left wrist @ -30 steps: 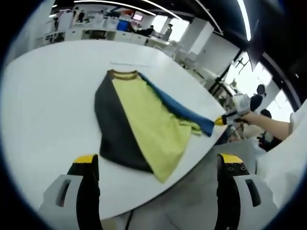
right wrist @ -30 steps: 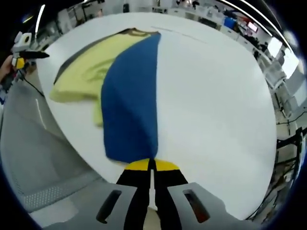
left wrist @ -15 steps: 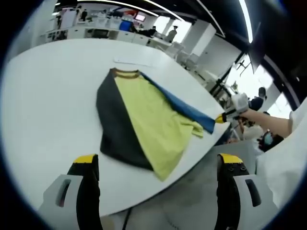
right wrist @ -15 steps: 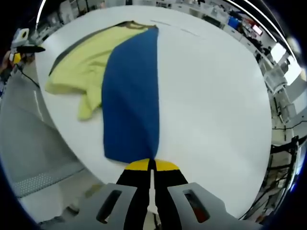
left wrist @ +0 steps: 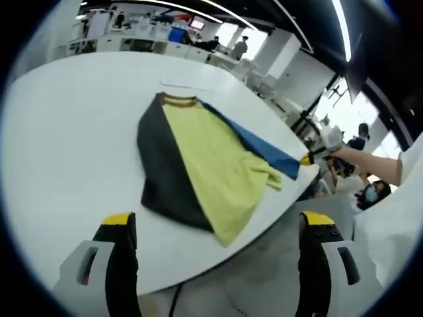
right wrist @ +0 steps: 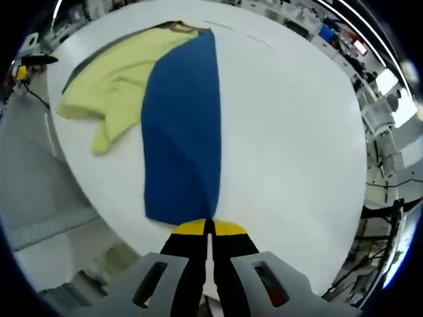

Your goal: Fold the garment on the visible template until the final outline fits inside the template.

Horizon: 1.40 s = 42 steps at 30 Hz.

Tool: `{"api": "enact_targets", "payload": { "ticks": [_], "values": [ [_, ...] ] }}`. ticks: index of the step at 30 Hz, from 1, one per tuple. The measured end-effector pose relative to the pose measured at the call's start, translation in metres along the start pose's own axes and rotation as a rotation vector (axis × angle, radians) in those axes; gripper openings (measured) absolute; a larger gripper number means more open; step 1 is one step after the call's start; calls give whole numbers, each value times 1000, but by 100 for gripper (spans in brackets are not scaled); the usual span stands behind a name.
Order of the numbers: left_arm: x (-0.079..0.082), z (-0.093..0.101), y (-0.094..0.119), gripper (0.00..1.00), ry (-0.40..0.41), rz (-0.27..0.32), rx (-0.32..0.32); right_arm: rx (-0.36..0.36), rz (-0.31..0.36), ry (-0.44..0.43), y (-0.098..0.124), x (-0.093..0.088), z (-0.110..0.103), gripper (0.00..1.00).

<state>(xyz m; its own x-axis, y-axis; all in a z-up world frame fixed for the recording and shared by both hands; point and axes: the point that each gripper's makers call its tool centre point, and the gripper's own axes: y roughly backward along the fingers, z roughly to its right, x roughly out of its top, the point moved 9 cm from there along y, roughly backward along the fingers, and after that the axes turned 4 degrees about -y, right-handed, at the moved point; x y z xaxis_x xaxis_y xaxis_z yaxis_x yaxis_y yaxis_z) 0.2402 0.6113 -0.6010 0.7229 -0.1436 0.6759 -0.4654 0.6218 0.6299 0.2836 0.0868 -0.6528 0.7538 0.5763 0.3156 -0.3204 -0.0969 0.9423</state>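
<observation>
Pulled farther out, the T-shirt's blue panel now lies longer and flatter toward the tabletop edge, so spreading continues, not folding. Right gripper pinches the blue hem shut at that edge; left gripper hangs wide open, empty, off the near edge.

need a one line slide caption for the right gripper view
Right gripper shut on the blue edge of the garment, drawing it across the white table beside the yellow panel.

Long white ceiling light strips are glowing at one o'clock, bright windows are shining at three, white office desks are lining the far wall, grey floor is showing below.
</observation>
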Motion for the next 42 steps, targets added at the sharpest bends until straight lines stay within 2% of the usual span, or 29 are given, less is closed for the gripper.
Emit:
{"api": "enact_targets", "payload": {
  "ticks": [16,25,42],
  "values": [
    [3,-2,-1,99,2,-22,5,-14,-64,59,-12,4,30,2],
    [5,-3,-3,99,10,-26,11,-21,-90,64,-18,7,50,2],
    [5,-5,-10,99,30,-43,25,-32,-113,58,-28,9,74,2]
  ]
}}
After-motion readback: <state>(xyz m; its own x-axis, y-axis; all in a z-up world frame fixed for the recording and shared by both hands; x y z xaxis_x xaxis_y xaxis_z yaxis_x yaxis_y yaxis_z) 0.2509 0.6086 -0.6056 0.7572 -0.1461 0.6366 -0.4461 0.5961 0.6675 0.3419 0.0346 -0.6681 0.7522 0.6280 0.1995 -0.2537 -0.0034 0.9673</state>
